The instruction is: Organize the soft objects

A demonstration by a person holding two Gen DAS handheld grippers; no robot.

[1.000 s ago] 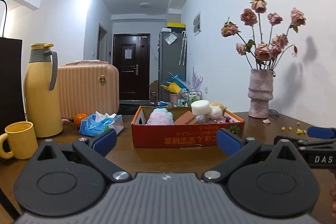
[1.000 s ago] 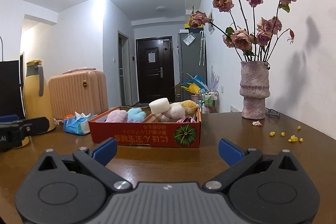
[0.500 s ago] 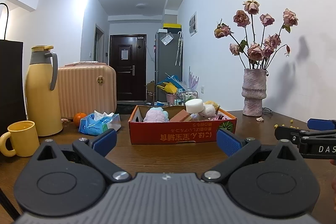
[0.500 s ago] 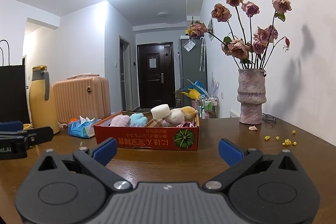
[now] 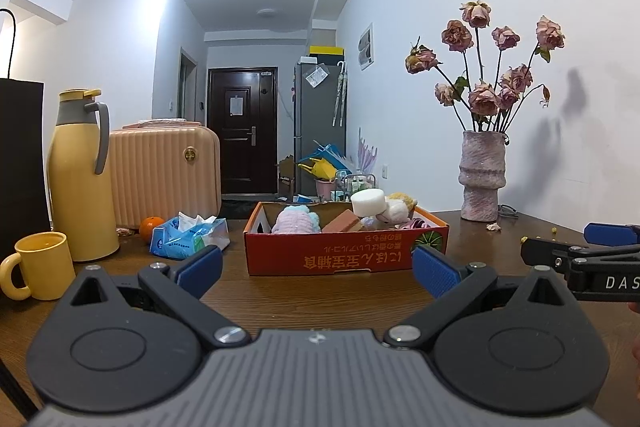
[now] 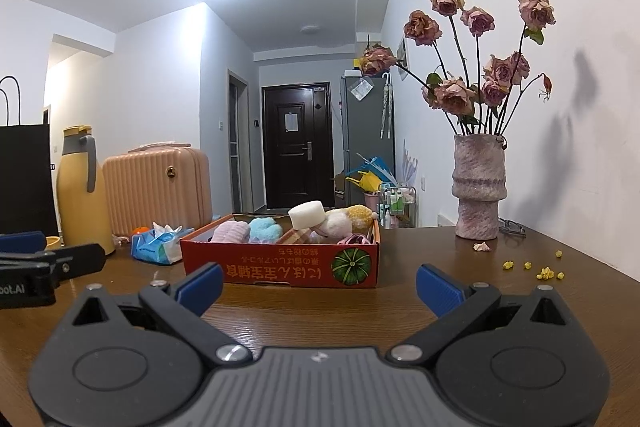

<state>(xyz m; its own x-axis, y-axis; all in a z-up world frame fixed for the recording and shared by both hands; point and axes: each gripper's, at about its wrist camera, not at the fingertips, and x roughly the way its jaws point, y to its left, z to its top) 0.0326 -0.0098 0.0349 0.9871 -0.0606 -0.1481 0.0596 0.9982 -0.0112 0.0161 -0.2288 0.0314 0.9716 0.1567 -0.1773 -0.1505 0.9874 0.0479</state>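
A red cardboard box point(image 5: 344, 257) point(image 6: 280, 267) stands on the brown table, holding several soft things: a pink plush point(image 5: 294, 221) point(image 6: 230, 231), a light blue plush point(image 6: 265, 230), a white foam cylinder point(image 5: 368, 202) point(image 6: 307, 214), a cream plush toy point(image 6: 338, 225) and a brown sponge point(image 5: 342, 222). My left gripper point(image 5: 316, 267) hovers open in front of the box, nothing between its blue pads. My right gripper point(image 6: 318, 281) is likewise open and empty, a little back from the box. Each gripper shows at the edge of the other's view.
A yellow thermos point(image 5: 80, 179), yellow mug point(image 5: 40, 265), orange point(image 5: 151, 227) and blue tissue pack point(image 5: 188, 237) sit left of the box. A pink vase of dried roses point(image 5: 482, 179) point(image 6: 478, 187) stands at the right by the wall, with yellow crumbs point(image 6: 544, 271) nearby. A peach suitcase point(image 5: 164, 171) stands behind.
Both grippers have drawn back from the box, which now looks smaller and farther. Both stay open and empty.
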